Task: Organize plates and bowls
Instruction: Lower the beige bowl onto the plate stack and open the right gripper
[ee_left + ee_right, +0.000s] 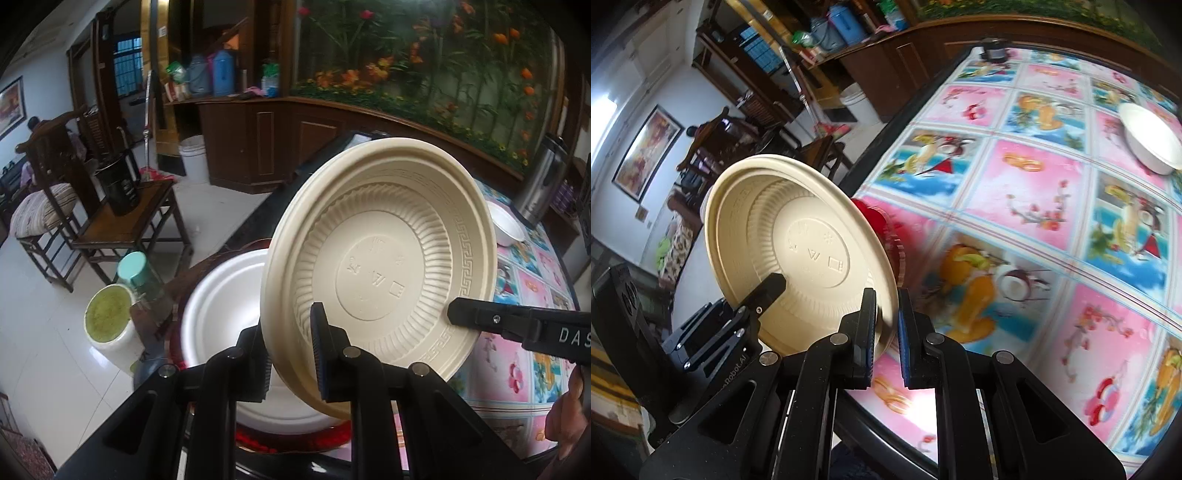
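You held the cream plate (380, 269) tilted on edge, clear of the tabletop (517, 295), its ribbed underside facing both cameras. Your left tongs (291, 354) were clenched on the rim at the plate's 6 o'clock edge in the left wrist view, one pad on each face. Your right tongs (886, 332) were clenched on the same rim, at about 4 o'clock on the plate in the right wrist view; in the left wrist view one of their fingers (476, 317) lay across the plate's face at 4 o'clock. The plate thus sat between the two tongs, gripped at two points on its lower edge.

Behind the plate, at 9 o'clock of it in the left view, a white plate (221, 314) rested on a red tray (288, 439). A white bowl (1152, 140) stood well apart on the patterned cloth, at 2 o'clock in the right view.
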Tool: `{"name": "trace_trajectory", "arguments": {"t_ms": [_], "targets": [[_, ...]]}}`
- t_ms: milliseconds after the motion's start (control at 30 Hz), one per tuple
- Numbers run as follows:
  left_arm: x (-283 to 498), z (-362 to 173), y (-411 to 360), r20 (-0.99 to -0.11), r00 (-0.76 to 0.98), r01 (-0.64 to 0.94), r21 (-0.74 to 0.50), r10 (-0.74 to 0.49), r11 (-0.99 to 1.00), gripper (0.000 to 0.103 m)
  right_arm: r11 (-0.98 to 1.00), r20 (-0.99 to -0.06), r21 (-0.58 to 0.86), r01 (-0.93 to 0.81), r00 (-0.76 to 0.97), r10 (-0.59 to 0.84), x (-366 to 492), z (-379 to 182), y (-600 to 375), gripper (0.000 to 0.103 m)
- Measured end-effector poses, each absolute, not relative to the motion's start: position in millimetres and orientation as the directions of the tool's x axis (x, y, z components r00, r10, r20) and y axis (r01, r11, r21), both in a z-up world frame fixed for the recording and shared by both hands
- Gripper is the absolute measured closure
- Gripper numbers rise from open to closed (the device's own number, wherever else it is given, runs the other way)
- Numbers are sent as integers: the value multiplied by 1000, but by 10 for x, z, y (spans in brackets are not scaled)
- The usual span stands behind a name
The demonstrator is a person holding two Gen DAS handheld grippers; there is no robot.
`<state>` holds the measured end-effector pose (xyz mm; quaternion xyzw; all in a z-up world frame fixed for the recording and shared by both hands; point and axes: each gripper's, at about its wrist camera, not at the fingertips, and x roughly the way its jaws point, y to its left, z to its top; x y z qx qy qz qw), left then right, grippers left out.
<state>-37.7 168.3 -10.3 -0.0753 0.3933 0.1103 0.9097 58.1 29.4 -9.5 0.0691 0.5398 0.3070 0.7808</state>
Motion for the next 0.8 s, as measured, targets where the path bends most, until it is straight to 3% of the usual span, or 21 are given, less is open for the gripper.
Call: {"name": "trace_trajectory", "arguments": {"t_ms": [800], "targets": [[-315,-380,2001,-810,561,-312,-14,172,950,84,778,-816,494,-388,103,569,643,-541,740,90]]}}
